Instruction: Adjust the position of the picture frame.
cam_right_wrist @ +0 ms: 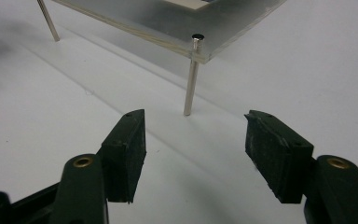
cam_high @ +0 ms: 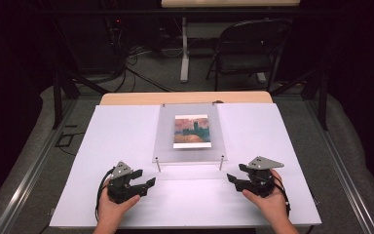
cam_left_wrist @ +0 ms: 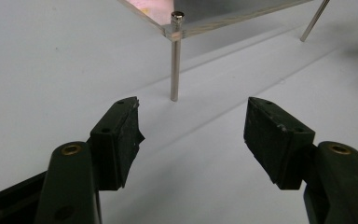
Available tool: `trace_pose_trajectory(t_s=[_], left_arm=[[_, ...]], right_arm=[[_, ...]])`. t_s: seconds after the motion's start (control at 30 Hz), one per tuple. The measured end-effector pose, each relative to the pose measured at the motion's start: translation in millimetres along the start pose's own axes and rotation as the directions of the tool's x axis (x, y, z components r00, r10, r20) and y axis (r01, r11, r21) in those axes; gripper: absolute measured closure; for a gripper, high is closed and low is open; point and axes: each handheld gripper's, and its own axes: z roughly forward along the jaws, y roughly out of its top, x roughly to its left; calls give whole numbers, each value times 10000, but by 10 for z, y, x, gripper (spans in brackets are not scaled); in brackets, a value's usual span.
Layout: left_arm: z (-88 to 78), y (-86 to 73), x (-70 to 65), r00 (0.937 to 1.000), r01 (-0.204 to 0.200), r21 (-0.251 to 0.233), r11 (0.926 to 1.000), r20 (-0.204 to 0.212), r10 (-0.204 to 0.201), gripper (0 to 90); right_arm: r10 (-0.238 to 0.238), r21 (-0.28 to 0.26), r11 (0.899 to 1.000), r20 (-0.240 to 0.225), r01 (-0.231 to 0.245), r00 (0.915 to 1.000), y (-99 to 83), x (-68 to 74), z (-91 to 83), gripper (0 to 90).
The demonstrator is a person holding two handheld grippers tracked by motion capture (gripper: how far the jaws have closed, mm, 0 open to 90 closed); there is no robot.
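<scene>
High view: a clear acrylic panel [cam_high: 191, 134] is standing on thin metal legs near the middle of the white desk [cam_high: 121, 131], with a small painted picture [cam_high: 191, 131] lying under or on it, a little toward the far side. The near-left leg [cam_high: 158, 164] and the near-right leg [cam_high: 221, 162] are standing at the panel's two near corners.

The left hand-held gripper [cam_high: 143, 178] is resting low over the desk, near and to the left of the near-left leg, with its jaws pointing toward the panel. The jaws are standing wide apart and nothing is lying between them. The right hand-held gripper [cam_high: 234, 181] is mirroring it, near and to the right of the near-right leg, jaws likewise spread and gripping nothing. Each gripper is being held by one hand entering from the near edge.

Left gripper view: the left hand-held gripper [cam_left_wrist: 191, 128] is facing the near-left leg [cam_left_wrist: 175, 65], which is standing upright just beyond the jaw tips, apart from both pads. The panel corner [cam_left_wrist: 172, 31] is sitting on top of this leg.

Right gripper view: the right hand-held gripper [cam_right_wrist: 195, 140] is facing the near-right leg [cam_right_wrist: 190, 84], again just beyond the open jaws and touching neither. A folding chair [cam_high: 246, 51] is standing on the floor beyond the desk.
</scene>
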Motion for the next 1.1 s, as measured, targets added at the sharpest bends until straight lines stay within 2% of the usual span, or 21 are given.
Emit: trace_pose_trajectory(t_s=[0.13,0.3,0.47,0.57,0.63,0.8,0.93,1.1], left_arm=[[-76,27,28,9999,153,-177,9997,32,-153,362],[-124,100,64,9998,187,-356,9992,-66,-189,371],[-158,196,122,9990,453,-566,9974,78,-449,370],[-155,256,150,9993,370,-665,9971,-45,-374,368],[-137,294,162,9993,161,-625,9979,-329,-182,369],[-86,346,200,9994,321,-735,9968,-63,-326,371],[-57,387,226,9991,414,-643,9971,139,-406,387],[-25,504,262,9994,263,-667,9974,225,-248,395]], right_arm=[[147,-60,9999,15,-146,9999,14,-32,-33,393],[190,-91,9998,307,-188,9993,58,-92,-121,386],[272,-155,9995,361,-267,9990,105,-138,-180,369],[503,-228,9985,158,-500,9986,132,-167,-173,361],[504,-345,9982,103,-500,9987,146,-180,-156,361],[509,-273,9984,143,-505,9986,141,-189,-109,361],[499,-71,9987,170,-498,9986,164,-178,-76,361],[290,-123,9995,252,-287,9993,270,-162,-53,366]])
